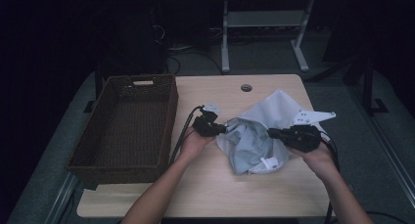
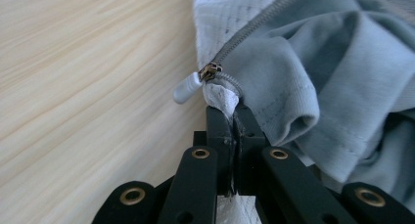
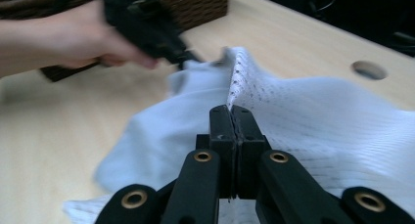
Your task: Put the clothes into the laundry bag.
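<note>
Both grippers, left (image 2: 234, 111) and right (image 3: 230, 111), were clamped on the laundry bag (image 1: 254, 136) beside the basket (image 1: 128, 126), apparently to spread its zipped mouth.

Right gripper view: left hand (image 3: 73, 35) and left gripper (image 3: 147, 23) were motion-blurred, jaw state unreadable there. Basket (image 3: 195, 6) cut off by top edge. Left gripper view: mesh bag (image 2: 235, 13) ran off top and right edges, its grey garment (image 2: 333, 77) too. High view: both forearms cropped at bottom, room behind too dark to resolve.
</note>
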Demonstrator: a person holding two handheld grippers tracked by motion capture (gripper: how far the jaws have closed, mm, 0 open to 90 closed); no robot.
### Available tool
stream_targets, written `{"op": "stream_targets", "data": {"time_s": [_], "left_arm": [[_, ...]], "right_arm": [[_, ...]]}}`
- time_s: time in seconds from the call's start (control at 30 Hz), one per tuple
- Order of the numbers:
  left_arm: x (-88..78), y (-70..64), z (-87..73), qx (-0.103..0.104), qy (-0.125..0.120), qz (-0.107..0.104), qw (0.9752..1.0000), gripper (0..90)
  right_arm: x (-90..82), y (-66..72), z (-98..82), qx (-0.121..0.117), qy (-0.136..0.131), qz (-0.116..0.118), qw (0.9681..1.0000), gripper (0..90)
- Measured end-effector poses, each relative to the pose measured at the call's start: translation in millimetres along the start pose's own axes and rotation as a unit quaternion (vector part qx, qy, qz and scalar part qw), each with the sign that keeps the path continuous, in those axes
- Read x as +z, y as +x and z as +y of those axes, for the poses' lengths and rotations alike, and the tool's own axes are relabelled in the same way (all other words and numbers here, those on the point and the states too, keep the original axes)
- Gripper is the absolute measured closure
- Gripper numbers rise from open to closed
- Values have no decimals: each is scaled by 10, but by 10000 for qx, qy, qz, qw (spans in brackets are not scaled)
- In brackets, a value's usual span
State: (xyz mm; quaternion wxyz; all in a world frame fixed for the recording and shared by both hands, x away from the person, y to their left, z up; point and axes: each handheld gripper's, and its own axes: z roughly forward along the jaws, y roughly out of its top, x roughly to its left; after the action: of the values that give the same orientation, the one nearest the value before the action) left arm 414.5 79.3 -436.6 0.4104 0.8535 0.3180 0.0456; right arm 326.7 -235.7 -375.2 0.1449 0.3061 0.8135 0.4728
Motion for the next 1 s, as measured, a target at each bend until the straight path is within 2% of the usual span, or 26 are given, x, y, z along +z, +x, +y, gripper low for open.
{"op": "stream_targets", "data": {"time_s": [0.13, 0.23, 0.4, 0.5, 0.63, 0.7, 0.8, 0.87, 0.9, 1.0], "left_arm": [[-139, -48, -61, -98, -134, 46, 9999, 878], [-238, -120, -98, -155, -250, -17, 9996, 878], [-360, -253, -162, -87, -339, -146, 9993, 876], [-398, -338, -213, -59, -331, -257, 9991, 871], [-420, -452, -297, -105, -266, -470, 9985, 866], [-426, -504, -328, -57, -185, -524, 9984, 865], [-419, -530, -380, -47, -135, -535, 9985, 863], [-407, -518, -412, -126, -178, -561, 9982, 863], [-402, -510, -425, -170, -195, -580, 9980, 863], [-403, -513, -449, -196, -171, -564, 9981, 864]], "right_arm": [[102, -151, 163, -40, 42, -156, 9999, 886], [187, -251, 317, -155, 82, -289, 9994, 886], [346, -389, 579, -245, 96, -469, 9986, 886], [452, -428, 671, -253, 112, -485, 9984, 886], [580, -438, 676, -231, 151, -441, 9986, 885], [625, -432, 664, -203, 172, -405, 9988, 884], [652, -412, 638, -151, 120, -338, 9992, 880], [656, -391, 611, -124, 140, -256, 9995, 875], [648, -376, 593, -114, 143, -233, 9996, 858], [595, -337, 522, 45, 81, -100, 9999, 695]]}}
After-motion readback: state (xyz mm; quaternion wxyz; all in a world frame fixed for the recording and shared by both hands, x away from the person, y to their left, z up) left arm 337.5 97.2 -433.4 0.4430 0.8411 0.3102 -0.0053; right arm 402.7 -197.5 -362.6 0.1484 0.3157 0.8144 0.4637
